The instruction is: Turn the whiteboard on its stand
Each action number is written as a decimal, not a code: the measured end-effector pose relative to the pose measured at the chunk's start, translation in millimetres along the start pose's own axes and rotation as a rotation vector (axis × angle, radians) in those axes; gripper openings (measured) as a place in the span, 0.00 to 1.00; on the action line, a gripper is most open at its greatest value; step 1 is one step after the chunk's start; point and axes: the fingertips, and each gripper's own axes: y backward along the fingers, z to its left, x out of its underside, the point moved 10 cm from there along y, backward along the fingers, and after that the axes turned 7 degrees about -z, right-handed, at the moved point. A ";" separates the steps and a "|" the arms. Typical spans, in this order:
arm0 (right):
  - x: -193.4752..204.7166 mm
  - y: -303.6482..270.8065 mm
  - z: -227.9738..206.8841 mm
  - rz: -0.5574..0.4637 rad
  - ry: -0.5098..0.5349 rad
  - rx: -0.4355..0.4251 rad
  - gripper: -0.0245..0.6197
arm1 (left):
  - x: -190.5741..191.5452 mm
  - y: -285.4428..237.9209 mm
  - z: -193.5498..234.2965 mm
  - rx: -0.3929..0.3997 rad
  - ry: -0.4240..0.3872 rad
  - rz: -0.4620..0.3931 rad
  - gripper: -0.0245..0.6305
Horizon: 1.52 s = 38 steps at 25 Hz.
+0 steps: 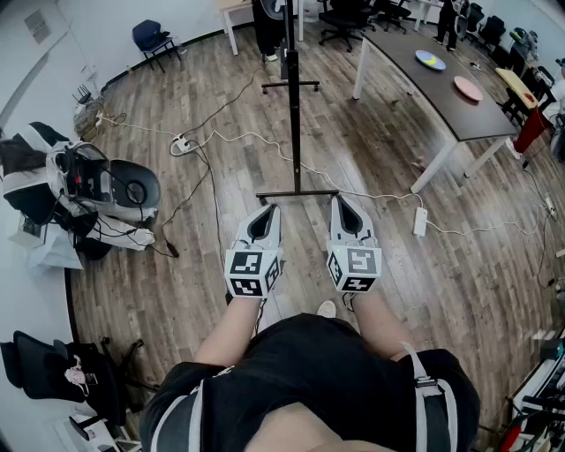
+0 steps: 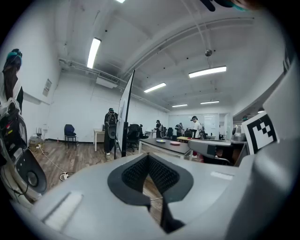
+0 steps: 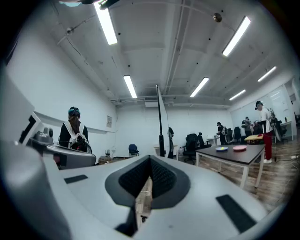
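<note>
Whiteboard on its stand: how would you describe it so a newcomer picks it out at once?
On the wooden floor, left of the long dark table, the whiteboard stands straight ahead of the left gripper and right gripper. It shows edge-on: a thin dark upright on two crossbar feet, unlike the squat blue chair.

The floor is grey-brown wood-plank flooring (image 1: 221,106) throughout. Plain white walls (image 2: 79,117) enclose the room. The white ceiling carries long fluorescent strip lights (image 3: 107,23), all lit. A long dark-topped table on white legs (image 1: 441,88) occupies the upper right of the head view. Black wheeled office chairs (image 1: 349,18) stand at top centre. A blue chair (image 1: 152,37) stands at upper left, near the wall. A white power strip (image 1: 420,221) lies on the floor at centre right.
</note>
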 end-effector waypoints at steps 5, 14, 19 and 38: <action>2.2 6.9 -7.4 0.004 -0.005 -0.010 0.05 | 5.4 -1.5 -12.2 -0.013 0.005 0.012 0.05; 2.4 5.7 -30.1 -0.006 -0.048 -0.040 0.05 | 4.5 -17.3 -28.9 -0.035 0.010 0.025 0.05; 3.3 2.9 -58.0 -0.010 -0.050 -0.043 0.05 | 4.2 -39.4 -48.4 -0.033 0.001 0.021 0.05; 20.3 -8.9 -121.6 0.017 -0.041 -0.040 0.05 | 22.6 -96.7 -81.2 -0.031 -0.012 0.029 0.05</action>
